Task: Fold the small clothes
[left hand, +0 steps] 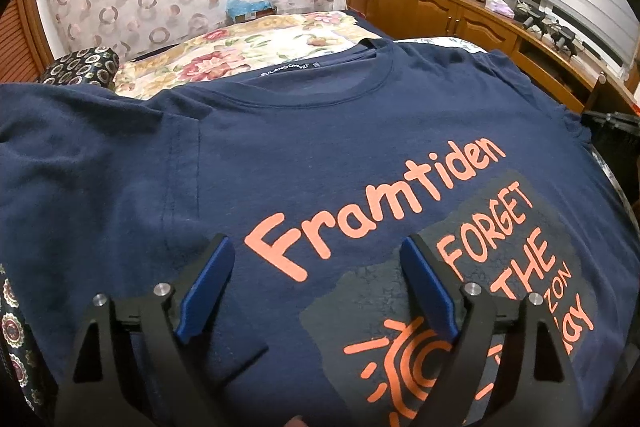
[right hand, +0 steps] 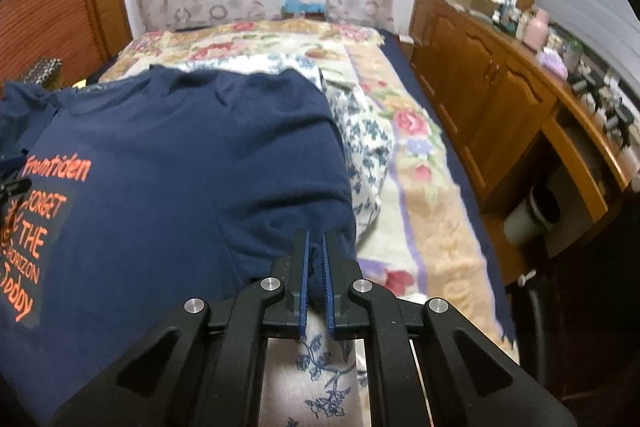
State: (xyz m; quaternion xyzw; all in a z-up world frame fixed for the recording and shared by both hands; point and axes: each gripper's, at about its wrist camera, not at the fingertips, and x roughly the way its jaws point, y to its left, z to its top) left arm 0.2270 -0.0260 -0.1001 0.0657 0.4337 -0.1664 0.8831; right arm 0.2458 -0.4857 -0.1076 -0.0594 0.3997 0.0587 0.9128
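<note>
Navy tee (left hand: 280, 131) lies flat on the bed (right hand: 424, 163), print up. Right tongs (right hand: 316, 247) pinch its side edge, left tongs (left hand: 316, 259) spread above the chest — first side fold, I'd guess. Next move: carry that edge inward without bunching.

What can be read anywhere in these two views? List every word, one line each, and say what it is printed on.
"Framtiden": orange print on the chest of the navy T-shirt.
"FORGET THE": orange, on the dark patch below it.
"HORIZON": small orange line on the same patch, whole only in the right wrist view.
"Today": orange, at the bottom of the patch.
Neck label: white letters inside the collar, too small to read for certain.
Items on the wooden cabinet: labels too blurred to read.
</note>
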